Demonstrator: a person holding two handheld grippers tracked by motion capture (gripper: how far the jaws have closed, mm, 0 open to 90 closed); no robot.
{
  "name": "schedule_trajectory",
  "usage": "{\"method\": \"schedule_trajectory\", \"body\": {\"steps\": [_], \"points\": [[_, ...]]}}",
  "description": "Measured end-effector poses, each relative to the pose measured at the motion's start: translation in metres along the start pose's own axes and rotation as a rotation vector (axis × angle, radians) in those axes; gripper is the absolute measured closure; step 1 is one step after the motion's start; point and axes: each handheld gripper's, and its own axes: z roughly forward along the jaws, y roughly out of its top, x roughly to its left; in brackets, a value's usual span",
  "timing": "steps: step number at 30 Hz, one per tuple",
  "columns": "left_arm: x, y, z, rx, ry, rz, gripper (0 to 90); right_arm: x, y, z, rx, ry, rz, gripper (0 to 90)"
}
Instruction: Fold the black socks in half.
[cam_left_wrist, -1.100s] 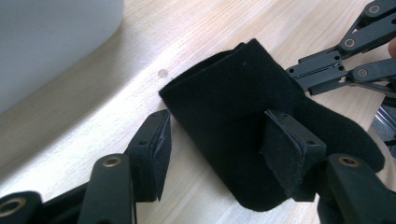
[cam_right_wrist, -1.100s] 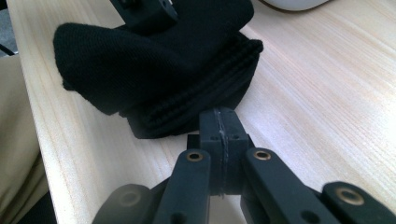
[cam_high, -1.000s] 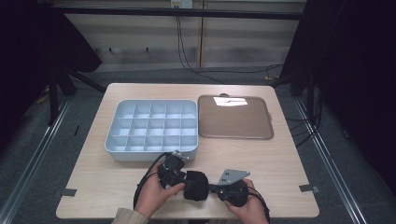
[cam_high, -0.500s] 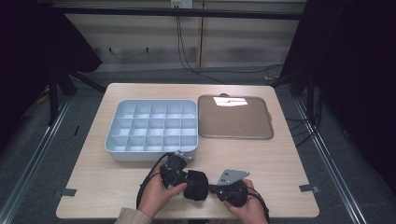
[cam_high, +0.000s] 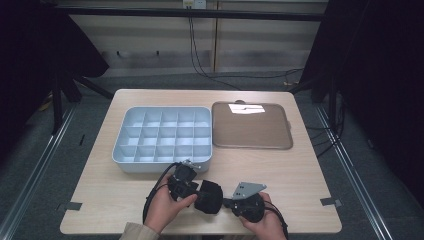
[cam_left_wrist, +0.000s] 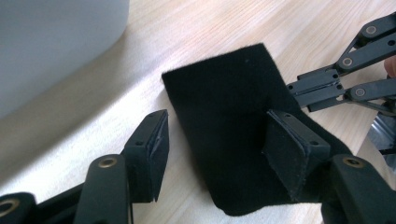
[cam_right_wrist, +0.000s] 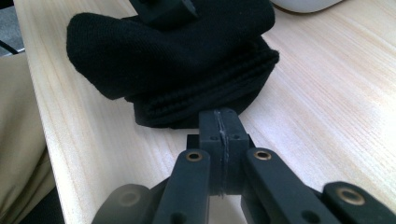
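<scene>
Item 1, near edge: my two hands, a gripper in each. My right gripper lies low on the table with its jaws pressed flat together, pads meeting in a single seam, tip at the hem of the cloth; whether any fabric is pinched in that seam I cannot tell

Item 2, between the grippers: black folded cloth, a soft ribbed knit piece, possibly a sock, lying on the table near its front edge, just in front of the organiser's near wall. In the right gripper view it sits bunched in thick layers

Item 3: my left gripper, jaws about halfway apart, one pad on bare wood left of the cloth, the other over the fabric. Not clamped on it

Item 4, further back: pale blue compartment organiser, all cells empty as far as I see

Item 5, far right: brown tray, flat, nothing on it, touching or just beside the organiser

Handling note: as I judge it, the step is securing the cloth. I would lower the left jaws so both pads straddle all layers before closing, keep the right tip steady as an anchor, and avoid dragging the bundle off the near edge
</scene>
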Motion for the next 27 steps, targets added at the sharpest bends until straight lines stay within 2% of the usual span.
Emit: {"method": "schedule_trajectory", "body": {"steps": [1, 2, 9, 10, 13, 27], "points": [[0.000, 0.000, 0.000, 0.000, 0.000, 0.000, 39.8, 0.000, 0.000, 0.000, 0.000, 0.000, 0.000, 90.0], [0.001, -0.002, 0.001, -0.003, -0.009, -0.018, 39.6, 0.000, 0.000, 0.000, -0.002, -0.001, -0.003, 90.0], [0.002, -0.005, 0.009, 0.000, -0.024, -0.023, 39.0, 0.001, 0.001, 0.002, -0.008, 0.004, 0.001, 90.0], [0.001, -0.005, 0.011, -0.001, -0.026, -0.037, 38.8, 0.001, 0.000, 0.002, -0.009, 0.005, 0.001, 90.0], [0.000, -0.004, 0.013, 0.000, -0.030, -0.043, 38.6, 0.001, 0.000, 0.002, -0.009, 0.006, 0.003, 90.0], [-0.001, -0.001, 0.017, 0.000, -0.030, -0.046, 36.8, 0.001, 0.001, 0.002, -0.010, 0.004, 0.001, 90.0]]}}
